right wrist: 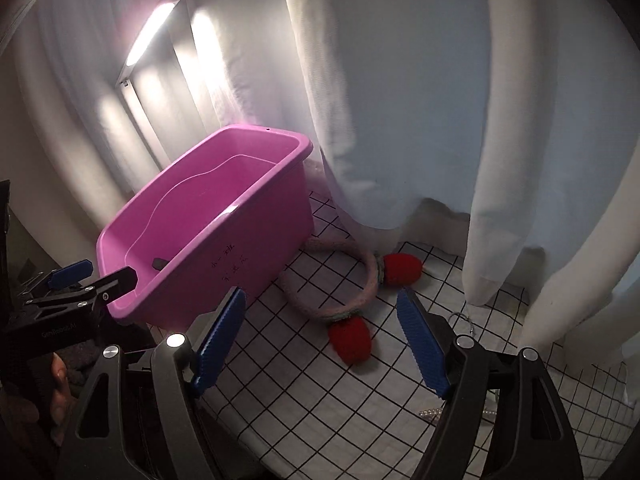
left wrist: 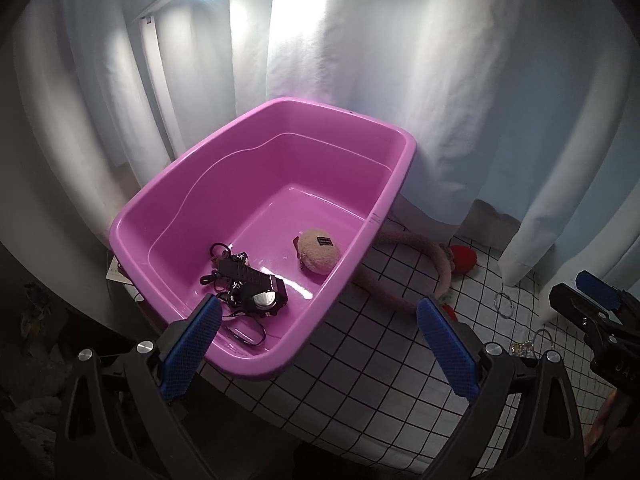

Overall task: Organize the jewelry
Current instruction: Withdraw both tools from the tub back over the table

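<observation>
A pink plastic tub [left wrist: 384, 184] holds a tangle of black accessories [left wrist: 248, 284] and a beige fluffy pouch [left wrist: 320, 250]. My left gripper [left wrist: 320, 320] hovers over the tub's near corner, its blue pads wide apart with nothing between them. The right gripper [right wrist: 322, 308] is open and empty above the checked cloth [right wrist: 320, 400], right of the tub [right wrist: 208, 248]. A pink fluffy band [right wrist: 370, 276] with red pom ends lies ahead of it. A silver ring [left wrist: 505, 304], a sparkly piece [left wrist: 524, 348] and a beaded chain [right wrist: 430, 414] lie on the cloth.
White curtains [right wrist: 400, 120] hang close behind the tub and the cloth. A lit lamp bar [right wrist: 148, 32] stands at the back left. Each gripper shows in the other's view: the right gripper [left wrist: 592, 312] at the right edge, the left gripper [right wrist: 100, 276] beside the tub.
</observation>
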### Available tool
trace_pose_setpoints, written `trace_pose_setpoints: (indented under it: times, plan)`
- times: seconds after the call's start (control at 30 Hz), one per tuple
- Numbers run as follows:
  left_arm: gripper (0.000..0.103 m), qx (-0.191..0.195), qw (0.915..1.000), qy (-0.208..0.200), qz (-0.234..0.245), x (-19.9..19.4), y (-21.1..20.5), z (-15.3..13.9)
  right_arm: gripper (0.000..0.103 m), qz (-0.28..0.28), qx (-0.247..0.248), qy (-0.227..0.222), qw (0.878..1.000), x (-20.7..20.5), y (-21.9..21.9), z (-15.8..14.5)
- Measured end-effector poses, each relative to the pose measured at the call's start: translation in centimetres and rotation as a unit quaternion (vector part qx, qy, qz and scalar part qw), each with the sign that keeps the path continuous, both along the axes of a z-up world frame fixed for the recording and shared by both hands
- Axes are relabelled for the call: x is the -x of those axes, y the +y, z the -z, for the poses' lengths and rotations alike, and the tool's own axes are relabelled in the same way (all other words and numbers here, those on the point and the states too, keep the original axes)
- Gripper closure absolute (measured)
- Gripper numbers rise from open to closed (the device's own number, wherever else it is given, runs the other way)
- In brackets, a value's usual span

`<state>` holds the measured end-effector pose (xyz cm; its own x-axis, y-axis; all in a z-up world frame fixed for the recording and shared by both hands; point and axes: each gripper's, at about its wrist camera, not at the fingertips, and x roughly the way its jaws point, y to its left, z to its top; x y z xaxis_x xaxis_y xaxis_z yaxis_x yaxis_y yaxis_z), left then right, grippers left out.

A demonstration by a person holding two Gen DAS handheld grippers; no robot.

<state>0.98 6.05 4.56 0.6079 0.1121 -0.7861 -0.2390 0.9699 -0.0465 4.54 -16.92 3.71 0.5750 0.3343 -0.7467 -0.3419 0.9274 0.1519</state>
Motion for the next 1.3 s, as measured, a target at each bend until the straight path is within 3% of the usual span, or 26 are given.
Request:
trace_pose_setpoints:
  times: [0.37, 0.6, 0.9, 1.3]
  plan:
    - [0.007, 0.012, 0.9977, 0.012, 0.066, 1.6, -9.7, 2.5, 0.028, 0.109, 0.001, 0.027, 0.994, 6.6, -14.6, 4.2]
    - [0.007, 0.018, 0.9963, 0.026, 0.081, 3.0, -13.9, 5.2, 0.028, 0.147, 0.003, 0.055, 0.988, 9.4, -20.2, 7.2]
    - [0.007, 0.021, 0.9967, 0.045, 0.064, 3.7, -15.8, 8.4, 0.028, 0.140, 0.007, 0.076, 0.987, 9.9, -22.3, 10.5]
    - [0.007, 0.019, 0.9970, 0.057, 0.050, 0.6, -15.2, 13.1, 0.028, 0.151, 0.014, 0.090, 0.984, 5.9, -22.9, 15.4]
